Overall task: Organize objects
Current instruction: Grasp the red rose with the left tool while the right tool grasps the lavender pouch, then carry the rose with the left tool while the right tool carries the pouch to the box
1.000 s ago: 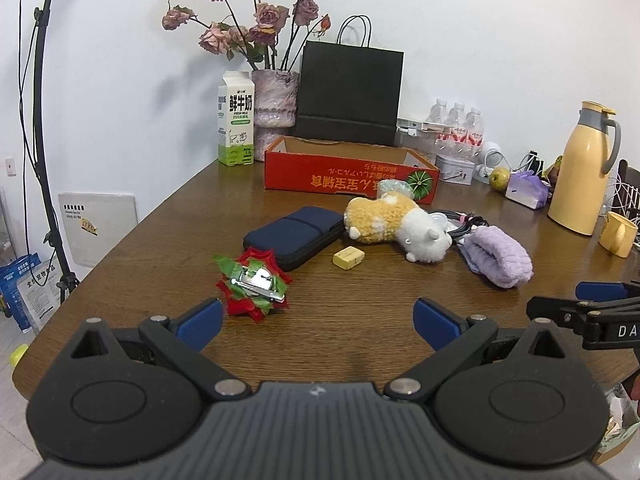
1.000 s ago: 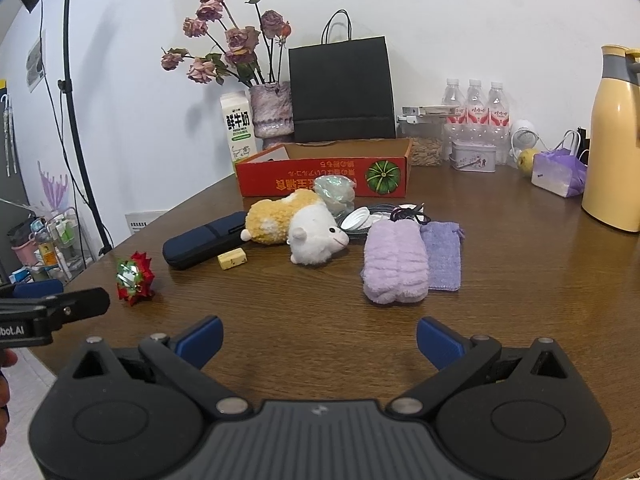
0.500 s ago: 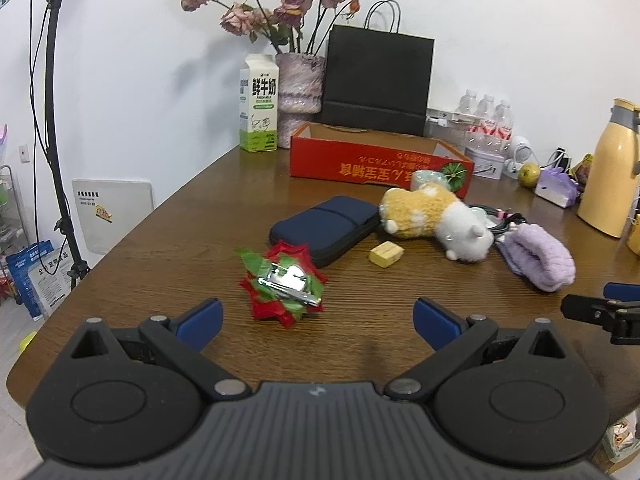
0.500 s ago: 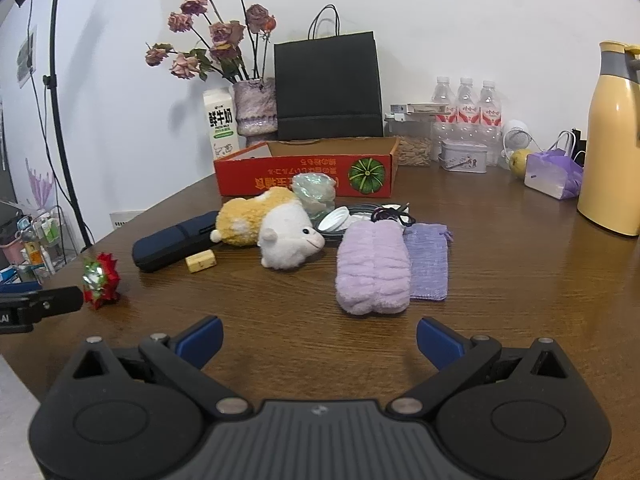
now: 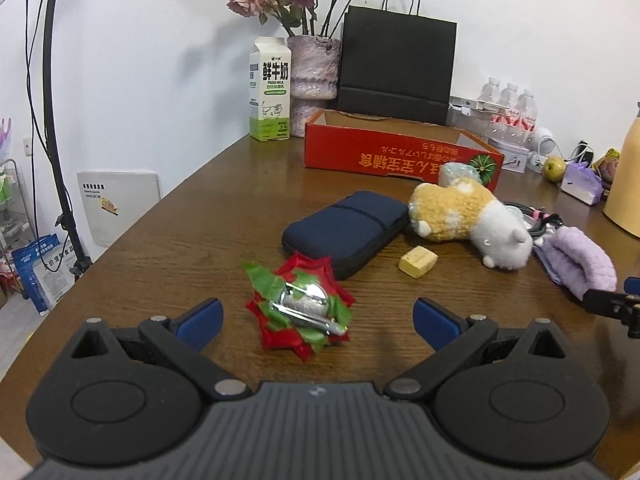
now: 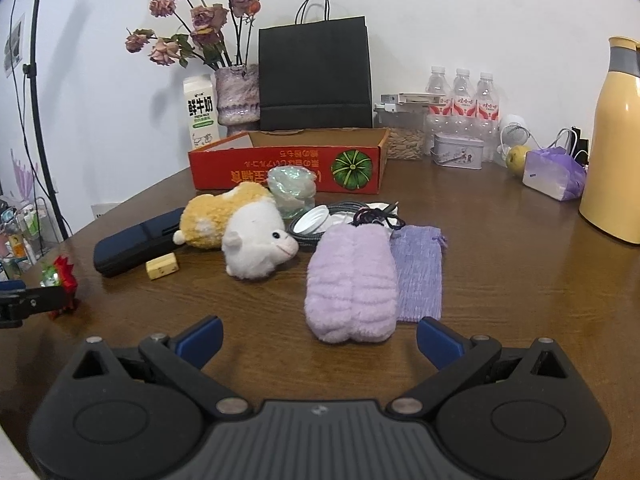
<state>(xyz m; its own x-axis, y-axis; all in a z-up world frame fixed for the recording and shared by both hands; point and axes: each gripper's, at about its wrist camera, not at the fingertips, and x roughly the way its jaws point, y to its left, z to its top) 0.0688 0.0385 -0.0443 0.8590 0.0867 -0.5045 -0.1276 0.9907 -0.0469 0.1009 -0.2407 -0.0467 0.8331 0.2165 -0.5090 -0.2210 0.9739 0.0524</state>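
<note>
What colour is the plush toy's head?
White head, yellow-orange body on the plush toy; clearest in the right wrist view.

The yellow flask (image 5: 626, 184) is cut off, the cable (image 6: 316, 220) perhaps half hidden.

On the table (image 6: 520, 280) the box (image 6: 288, 162) sits toward the back, with the paper bag (image 6: 314, 76), vase (image 6: 237, 94) and milk carton (image 6: 201, 114) behind it. Before the box lie the plush toy (image 6: 244, 232) and, left of it, the pouch (image 6: 136, 242) — the foil flower (image 5: 302, 304) farther left, nearest the edge. Right of the plush lies the fluffy roll (image 6: 352, 280), a knit bag (image 6: 418, 272) touching its right side.
</note>
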